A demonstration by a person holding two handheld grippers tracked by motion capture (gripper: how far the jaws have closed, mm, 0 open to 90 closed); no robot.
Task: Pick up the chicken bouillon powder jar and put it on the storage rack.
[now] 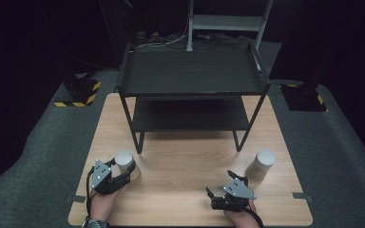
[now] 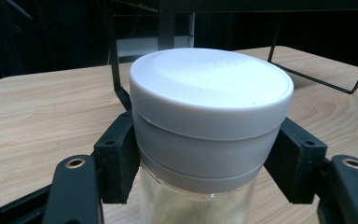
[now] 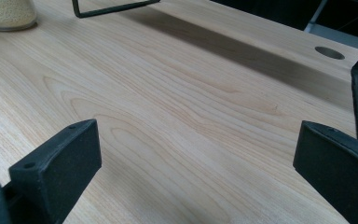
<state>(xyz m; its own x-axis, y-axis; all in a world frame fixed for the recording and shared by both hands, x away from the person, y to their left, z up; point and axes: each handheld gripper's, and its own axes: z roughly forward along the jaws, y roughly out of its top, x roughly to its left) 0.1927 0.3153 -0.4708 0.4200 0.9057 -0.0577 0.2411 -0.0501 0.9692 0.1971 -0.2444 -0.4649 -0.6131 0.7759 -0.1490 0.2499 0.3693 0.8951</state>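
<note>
Left gripper [image 2: 205, 186]: nearest the lens in its own view; the two black jaws are clamped on the left jar, one pad each side, just under the cap. Seen from above [image 1: 116, 173], it sits at the near left of the shelf.
Left jar [image 2: 209, 121]: clear body, pale grainy contents, broad white cap; stands upright on the table, just in front of the shelf's left front leg [image 1: 127, 164].
Grip quality: pads bear on the lower band of the cap and the neck, level and square. Judged sound, but high on the jar; the body hangs below the hold.
Right gripper [image 1: 229, 191]: near the table's front edge, in front of the shelf's right half; jaws spread wide, nothing between them, bare wood beneath.
Right jar [image 1: 261, 165]: same make, upright, just in front of the shelf's right front leg, apart from the right gripper.
Shelf [image 1: 192, 90]: black two-tier rack, standing at the far half of the table; both tiers bare.
Table [image 1: 190, 161]: light wood top.
Step in hand: judged to be lifting the left jar, likely toward the shelf.
Handling advice: raise straight up and keep the cap level; avoid twisting, since the cap could turn. Clear the shelf's front rail and left leg before moving in. Lower until the base rests flat, then release.
</note>
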